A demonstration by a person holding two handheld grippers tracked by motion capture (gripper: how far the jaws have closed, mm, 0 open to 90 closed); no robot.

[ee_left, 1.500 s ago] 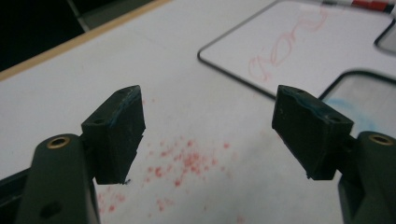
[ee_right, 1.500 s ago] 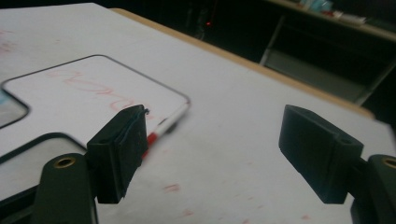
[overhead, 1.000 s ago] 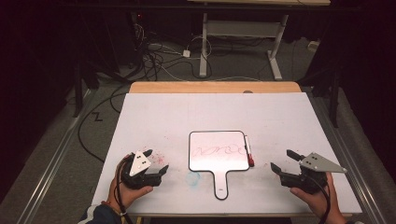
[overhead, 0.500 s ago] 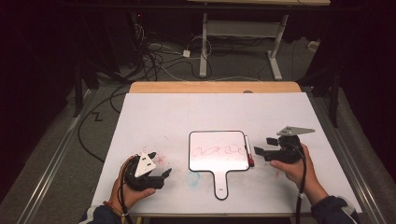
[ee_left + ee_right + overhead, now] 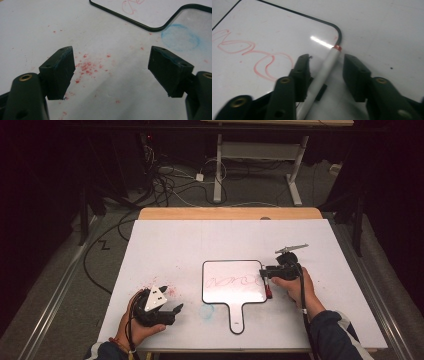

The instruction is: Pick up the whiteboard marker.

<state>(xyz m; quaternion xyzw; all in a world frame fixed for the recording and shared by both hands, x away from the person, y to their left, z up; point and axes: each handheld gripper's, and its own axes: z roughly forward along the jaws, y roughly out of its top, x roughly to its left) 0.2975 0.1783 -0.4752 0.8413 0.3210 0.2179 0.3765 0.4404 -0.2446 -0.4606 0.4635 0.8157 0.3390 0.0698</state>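
Two black pads of the right tongs (image 5: pixel 325 75) straddle the white marker (image 5: pixel 322 75) without pressing it yet; the jaws have just been closing, and the gap at each side is uneven. The marker lies along the 3 o'clock edge of the small whiteboard (image 5: pixel 232 281), red cap (image 5: pixel 268 293) toward 6 o'clock. If one pad touches first, the round barrel could roll off the board's rim onto the bench (image 5: pixel 165 245) or skid across the red scribble (image 5: pixel 249 57) and smear it. The left tongs (image 5: pixel 111 72) rest spread wide and empty at 7 o'clock, too far off to steady the board.
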